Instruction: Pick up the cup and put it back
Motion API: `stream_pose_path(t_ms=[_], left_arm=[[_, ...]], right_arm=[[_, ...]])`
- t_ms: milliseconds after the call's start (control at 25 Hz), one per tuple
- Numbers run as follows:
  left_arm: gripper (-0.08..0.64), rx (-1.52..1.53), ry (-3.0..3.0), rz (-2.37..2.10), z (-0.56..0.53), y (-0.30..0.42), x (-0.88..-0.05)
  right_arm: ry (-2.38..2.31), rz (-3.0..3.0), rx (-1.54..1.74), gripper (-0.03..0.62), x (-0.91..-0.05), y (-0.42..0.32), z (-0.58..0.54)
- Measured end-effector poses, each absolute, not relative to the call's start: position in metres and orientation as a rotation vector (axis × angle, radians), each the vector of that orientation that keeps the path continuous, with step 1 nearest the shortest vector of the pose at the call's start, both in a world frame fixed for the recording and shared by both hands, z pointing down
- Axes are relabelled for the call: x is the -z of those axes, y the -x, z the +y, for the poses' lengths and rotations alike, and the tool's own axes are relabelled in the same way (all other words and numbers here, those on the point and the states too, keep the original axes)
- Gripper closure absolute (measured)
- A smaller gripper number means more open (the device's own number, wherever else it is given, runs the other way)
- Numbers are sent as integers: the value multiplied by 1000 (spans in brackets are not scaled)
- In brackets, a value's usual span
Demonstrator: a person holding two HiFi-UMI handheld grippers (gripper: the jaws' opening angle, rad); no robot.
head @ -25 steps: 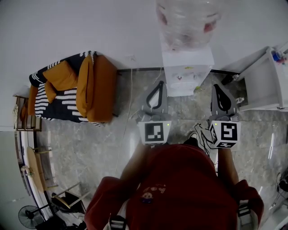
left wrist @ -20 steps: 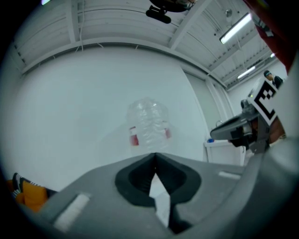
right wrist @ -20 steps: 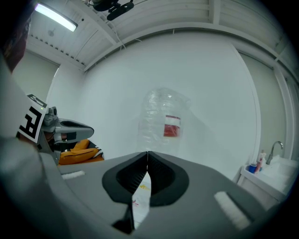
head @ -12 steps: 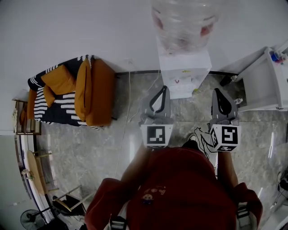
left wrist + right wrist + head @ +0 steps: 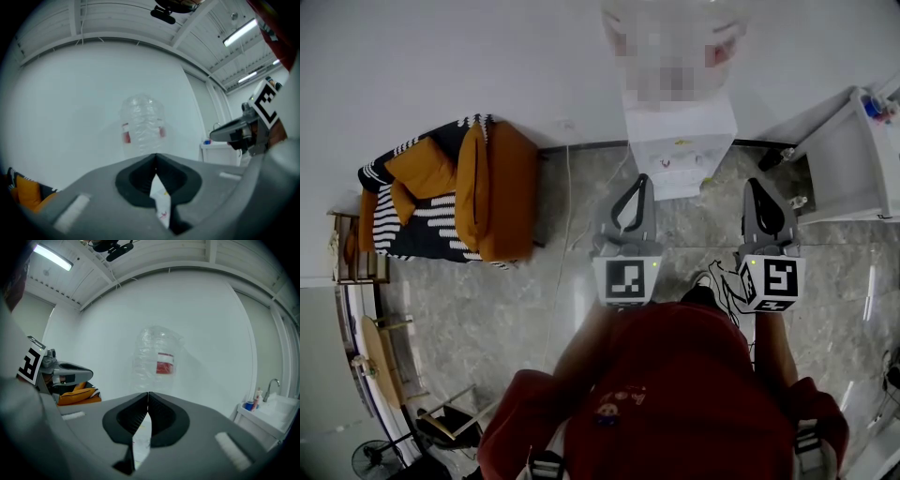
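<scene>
No cup shows in any view. My left gripper [image 5: 638,181] and my right gripper [image 5: 757,185] are held side by side, level, pointing at a white water dispenser [image 5: 680,141] against the wall. The left gripper [image 5: 155,155] is shut, its jaws meeting with nothing between them. The right gripper [image 5: 148,393] is shut and empty too. The dispenser's clear bottle [image 5: 142,122] with a red label [image 5: 165,367] stands straight ahead of both. A person in a red top fills the bottom of the head view.
An orange sofa [image 5: 478,192] with striped cushions stands at the left by the wall. A white cabinet [image 5: 853,159] with a sink and tap [image 5: 271,401] is at the right. The floor [image 5: 506,300] is grey marble.
Both grippers have drifted a little lower in the head view while the dispenser slid up the frame. Their jaws stay shut.
</scene>
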State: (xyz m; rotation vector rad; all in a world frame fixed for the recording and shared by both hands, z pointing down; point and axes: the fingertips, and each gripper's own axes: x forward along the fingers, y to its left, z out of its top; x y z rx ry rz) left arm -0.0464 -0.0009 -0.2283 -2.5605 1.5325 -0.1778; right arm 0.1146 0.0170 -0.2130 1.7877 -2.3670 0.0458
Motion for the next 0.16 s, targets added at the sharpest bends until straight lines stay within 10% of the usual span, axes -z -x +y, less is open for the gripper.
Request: stream_pose_path(t_ms=[160], left_arm=[[560, 175, 2556, 1525, -2, 41, 227]], right_arm=[[-1780, -2369, -47, 589, 209, -117, 15]])
